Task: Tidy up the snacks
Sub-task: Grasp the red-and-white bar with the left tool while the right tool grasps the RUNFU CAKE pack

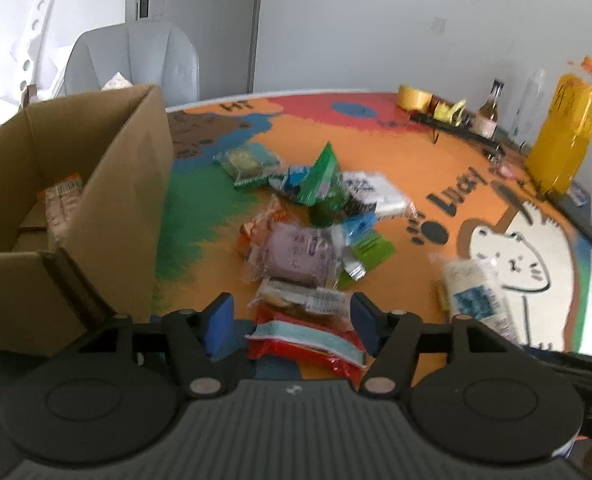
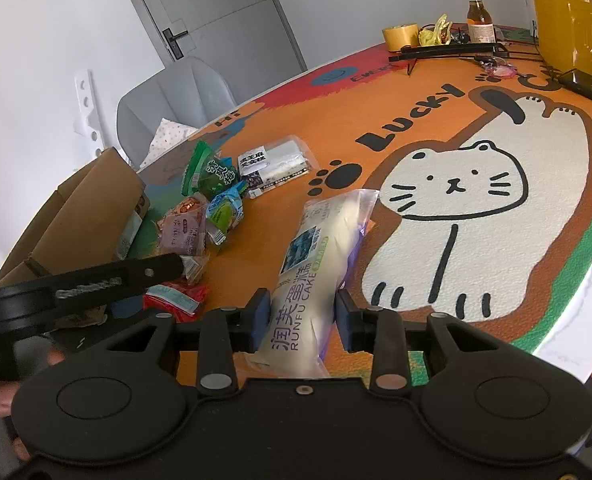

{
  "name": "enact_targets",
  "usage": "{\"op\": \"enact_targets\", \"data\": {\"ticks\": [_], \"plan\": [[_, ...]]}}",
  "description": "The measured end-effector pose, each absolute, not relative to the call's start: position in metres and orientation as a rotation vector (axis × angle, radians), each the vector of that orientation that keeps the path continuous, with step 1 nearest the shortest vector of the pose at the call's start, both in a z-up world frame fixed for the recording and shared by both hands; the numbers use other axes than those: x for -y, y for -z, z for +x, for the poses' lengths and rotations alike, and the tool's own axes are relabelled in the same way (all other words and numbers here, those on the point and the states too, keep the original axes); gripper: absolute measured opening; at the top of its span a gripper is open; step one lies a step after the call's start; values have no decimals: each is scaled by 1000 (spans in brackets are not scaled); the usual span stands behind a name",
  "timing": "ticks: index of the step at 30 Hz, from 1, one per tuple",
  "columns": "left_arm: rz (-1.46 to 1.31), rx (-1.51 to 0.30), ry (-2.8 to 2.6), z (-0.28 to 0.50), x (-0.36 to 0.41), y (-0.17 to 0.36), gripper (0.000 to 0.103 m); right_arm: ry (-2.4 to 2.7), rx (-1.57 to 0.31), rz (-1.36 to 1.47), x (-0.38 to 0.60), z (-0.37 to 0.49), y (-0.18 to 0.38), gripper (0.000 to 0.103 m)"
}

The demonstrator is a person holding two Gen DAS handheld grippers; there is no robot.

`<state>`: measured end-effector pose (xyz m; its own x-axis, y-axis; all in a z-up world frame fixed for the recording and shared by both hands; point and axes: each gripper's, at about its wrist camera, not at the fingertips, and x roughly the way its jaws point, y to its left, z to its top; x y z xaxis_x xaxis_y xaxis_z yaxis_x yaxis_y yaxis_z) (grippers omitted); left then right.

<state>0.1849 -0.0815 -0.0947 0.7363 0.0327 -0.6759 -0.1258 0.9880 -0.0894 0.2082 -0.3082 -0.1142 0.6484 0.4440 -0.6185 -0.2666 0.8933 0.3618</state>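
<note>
The round counter [image 2: 335, 120], covered in an orange printed cloth with a white cat and the word "LUCKY", carries a loose heap of wrapped snacks near its middle. An open brown cardboard box [image 1: 108, 208] stands at the counter's left edge, just beside the heap; it appears to serve as the collection bin, since at least one orange-labelled packet [image 1: 62, 204] already stands against its inner wall.

The right claw [image 2: 300, 314] straddles the long clear-wrapped white cake packet marked "RUNFU CAKE" [image 2: 319, 252]. Its blue pads [image 2: 260, 312] stand on either side of the packet's near end, close to the wrapper or just touching it. Whether they are clamped on it cannot be told. The packet lies lengthwise along the claw's axis, apart from the heap, so the narrow dimension fits between the pads.

The left claw [image 1: 292, 326] is released, with its pads [image 1: 220, 322] spread wide. It hovers over the near edge of the heap, where a red foil packet with a pale blue stripe [image 1: 307, 344] lies between the pads and a clear packet with printed label [image 1: 296, 298] lies just beyond. No contact with either is evident; the view is blurred.

Further back lie a mauve round-cake packet [image 1: 299, 254] and a green triangular packet [image 1: 321, 176]. A tall yellow drink bottle [image 1: 563, 132] stands at the far right edge, well apart from the snacks.

Judgement: most of the sorting remains.
</note>
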Motion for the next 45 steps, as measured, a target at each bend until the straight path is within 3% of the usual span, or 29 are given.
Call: {"op": "enact_targets", "data": {"ticks": [3,13,16,20,21,23,27,45], "plan": [[-117,-748,-110,182,81,100,69,-402,-762,247,307,208,114,35],[-124,-752,-93,163,76,106,67,-386,-753,211,294,205,113,43],[-156,-736,-96,162,71,106,59,-350,-742,168,288,206,112,53],[-160,-730,-112,162,68,105,33,-327,-725,105,277,209,114,57],[-166,-733,-108,162,67,105,27,-326,-724,92,275,210,114,54],[-185,-735,-111,161,63,103,20,-321,-719,74,273,210,114,40],[-200,-722,-108,155,61,99,19,-392,-717,114,273,206,112,27],[-201,-587,-66,140,43,34,19,-482,-594,184,247,203,62,24]]}}
